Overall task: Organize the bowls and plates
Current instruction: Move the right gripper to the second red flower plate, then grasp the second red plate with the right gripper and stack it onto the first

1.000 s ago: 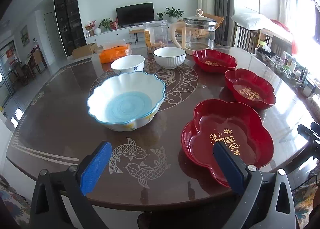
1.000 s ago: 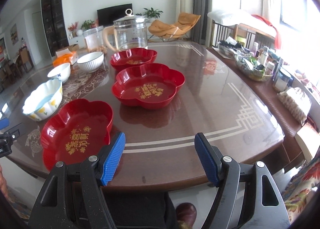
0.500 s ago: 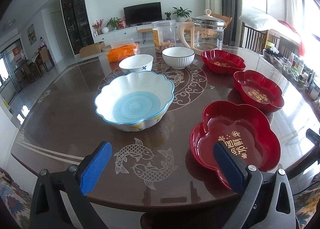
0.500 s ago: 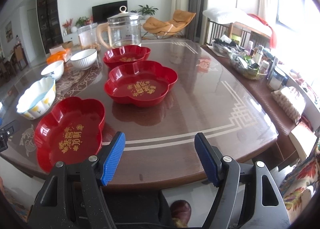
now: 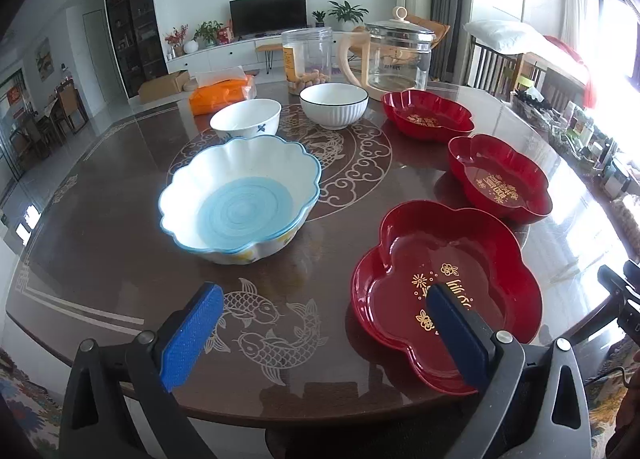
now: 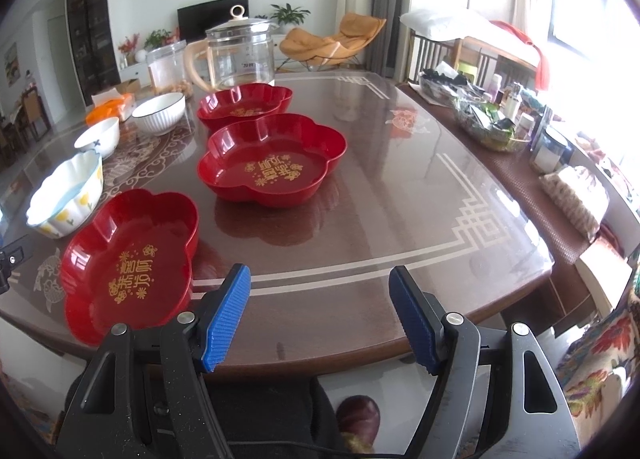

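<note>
Indoors, glossy brown table, living room behind.

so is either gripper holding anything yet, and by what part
Nothing is held. The left gripper and right gripper both stand open over the table edge, with no plate or bowl between the pads.

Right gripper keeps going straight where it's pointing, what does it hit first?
Probably bare table: the open right gripper aims between the near red plate and the table's right edge. Depth is uncertain.
</note>
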`<state>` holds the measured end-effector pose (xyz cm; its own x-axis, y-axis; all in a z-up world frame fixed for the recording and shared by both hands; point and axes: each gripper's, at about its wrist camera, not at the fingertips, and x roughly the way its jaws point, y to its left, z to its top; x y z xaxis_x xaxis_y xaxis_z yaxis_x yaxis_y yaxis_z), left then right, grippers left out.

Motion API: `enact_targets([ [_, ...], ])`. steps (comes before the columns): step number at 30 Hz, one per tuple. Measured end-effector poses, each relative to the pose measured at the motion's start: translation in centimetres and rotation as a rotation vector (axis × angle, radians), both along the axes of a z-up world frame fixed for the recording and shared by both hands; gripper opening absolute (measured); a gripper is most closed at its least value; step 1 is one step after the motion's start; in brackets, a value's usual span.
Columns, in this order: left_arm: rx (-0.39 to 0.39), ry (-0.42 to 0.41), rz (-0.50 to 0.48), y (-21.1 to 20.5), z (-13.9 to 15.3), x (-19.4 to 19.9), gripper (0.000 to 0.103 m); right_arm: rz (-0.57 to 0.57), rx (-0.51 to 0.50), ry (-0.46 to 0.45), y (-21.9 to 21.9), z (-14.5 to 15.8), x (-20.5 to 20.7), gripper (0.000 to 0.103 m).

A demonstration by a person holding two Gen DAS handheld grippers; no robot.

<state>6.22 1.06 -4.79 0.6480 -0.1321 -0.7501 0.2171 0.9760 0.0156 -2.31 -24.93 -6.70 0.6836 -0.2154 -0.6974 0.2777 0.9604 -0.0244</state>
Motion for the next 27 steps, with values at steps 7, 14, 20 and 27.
enact_targets([
  [7,-0.05,0.089,-0.164,-3.8,3.2,5.2,0.101,0.043,0.056,-0.018,-3.0,2.2,2.0,0.075],
  [14,-0.053,0.261,-0.224,-10.5,2.6,13.9,0.101,0.089,0.331,0.136,-10.3,3.9,10.0,0.075],
  [20,-0.011,0.387,-0.211,-16.0,-1.9,18.0,0.089,0.011,0.524,0.252,-13.9,-0.4,15.2,0.075],
  [27,0.003,0.433,-0.194,-19.5,-4.6,19.5,0.071,0.016,0.511,0.316,-11.6,-4.1,17.2,0.065],
])
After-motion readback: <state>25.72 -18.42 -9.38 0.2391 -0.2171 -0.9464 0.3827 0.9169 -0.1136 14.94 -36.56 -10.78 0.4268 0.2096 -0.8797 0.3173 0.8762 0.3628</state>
